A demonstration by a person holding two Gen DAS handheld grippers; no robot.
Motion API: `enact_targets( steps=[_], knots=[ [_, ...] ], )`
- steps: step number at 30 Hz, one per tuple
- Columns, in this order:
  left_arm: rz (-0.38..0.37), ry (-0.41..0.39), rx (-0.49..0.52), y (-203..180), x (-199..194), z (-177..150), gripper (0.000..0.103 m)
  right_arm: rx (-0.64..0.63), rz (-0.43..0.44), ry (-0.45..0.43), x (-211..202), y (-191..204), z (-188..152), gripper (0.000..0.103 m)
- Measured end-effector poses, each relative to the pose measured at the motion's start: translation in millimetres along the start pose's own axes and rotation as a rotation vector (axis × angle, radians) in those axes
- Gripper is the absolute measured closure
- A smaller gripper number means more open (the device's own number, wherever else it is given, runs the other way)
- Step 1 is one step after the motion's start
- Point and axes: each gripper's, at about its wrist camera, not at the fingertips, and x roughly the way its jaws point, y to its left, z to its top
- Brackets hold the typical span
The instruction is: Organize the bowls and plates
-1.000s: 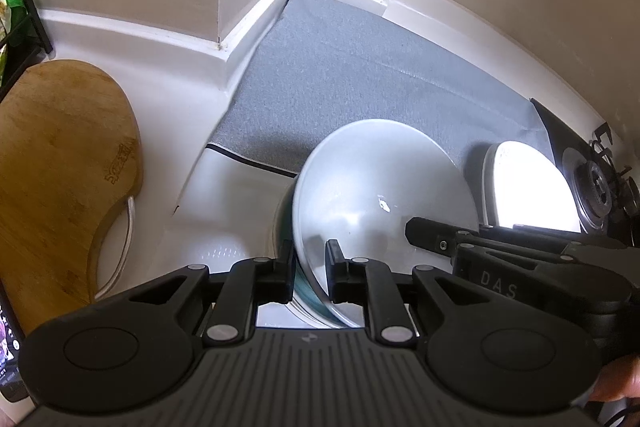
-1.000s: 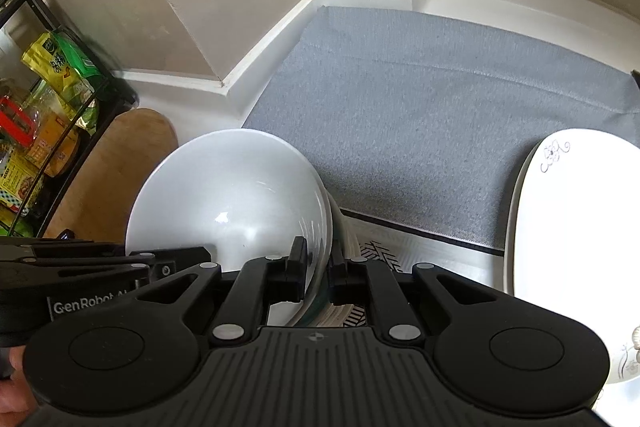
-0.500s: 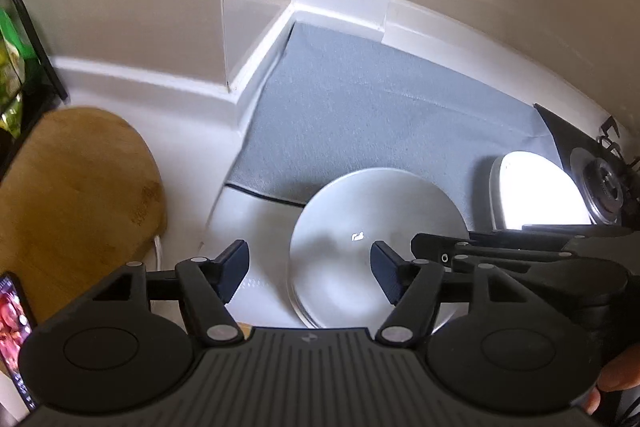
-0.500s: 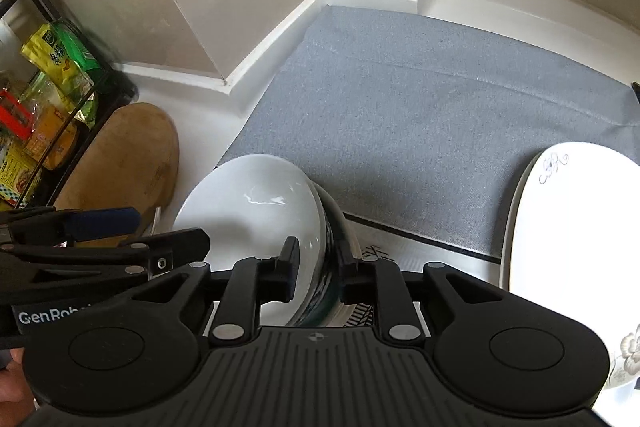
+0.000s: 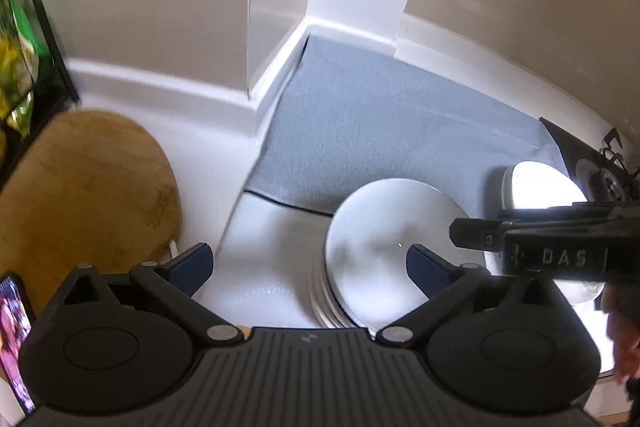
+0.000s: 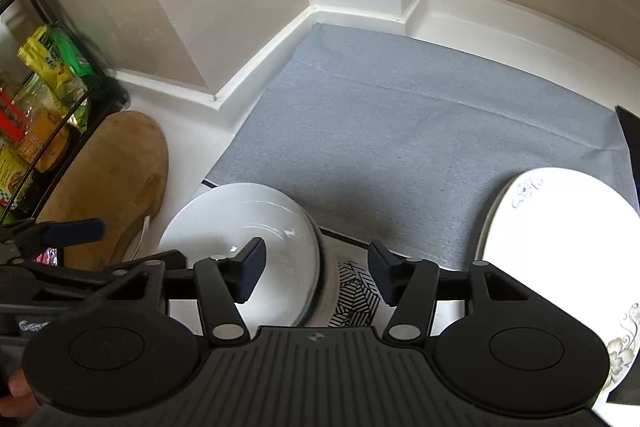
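A white bowl (image 5: 384, 243) rests on top of a stack of plates (image 5: 320, 291) on the white counter; it also shows in the right wrist view (image 6: 244, 227). My left gripper (image 5: 308, 263) is open and empty, raised above and a little left of the bowl. My right gripper (image 6: 316, 267) is open and empty, above the bowl's right rim; its side shows in the left wrist view (image 5: 520, 239). A white flowered plate (image 6: 560, 247) lies to the right, partly on the grey mat (image 6: 420, 147).
A wooden cutting board (image 5: 80, 195) lies on the left. A black wire rack with food packets (image 6: 36, 99) stands at the far left. A stove burner (image 5: 604, 179) is at the right edge. Walls close in behind the mat. A phone (image 5: 16, 339) lies at bottom left.
Both grippers were shut on the bowl's rim. The left opened first, then the right, and both have lifted away. The bowl now rests on the plate stack.
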Motion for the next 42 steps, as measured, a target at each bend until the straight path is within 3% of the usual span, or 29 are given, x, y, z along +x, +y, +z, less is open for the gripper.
enact_targets(
  steps=[6, 10, 13, 16, 21, 25, 31, 38, 42],
  knots=[
    [-0.022, -0.095, 0.072, 4, -11, -10, 0.000, 0.012, -0.011, 0.024, -1, 0, -6, 0.040],
    [-0.044, -0.128, 0.060, 13, -16, -15, 0.000, 0.012, -0.019, 0.029, -4, 0, -10, 0.040],
    [-0.016, -0.169, 0.061, 19, -21, -18, 0.000, 0.013, -0.025, 0.026, -7, 0, -11, 0.039],
    [0.012, -0.271, 0.140, 18, -34, -28, 0.000, 0.008, -0.016, 0.017, -11, 3, -13, 0.037],
    [-0.005, -0.304, 0.242, 18, -46, -41, 0.000, -0.013, 0.001, 0.000, -18, 8, -14, 0.031],
    [0.043, -0.395, 0.320, 24, -52, -60, 0.000, -0.035, -0.010, 0.000, -22, 14, -18, 0.030],
    [0.158, -0.466, 0.447, 41, -49, -92, 0.000, -0.072, -0.053, 0.003, -32, 22, -26, 0.030],
    [0.284, -0.469, 0.544, 83, -36, -129, 0.000, -0.102, -0.097, 0.009, -41, 37, -36, 0.030],
    [0.278, -0.444, 0.564, 111, -27, -143, 0.000, -0.127, -0.113, 0.020, -42, 53, -40, 0.030]
  ],
)
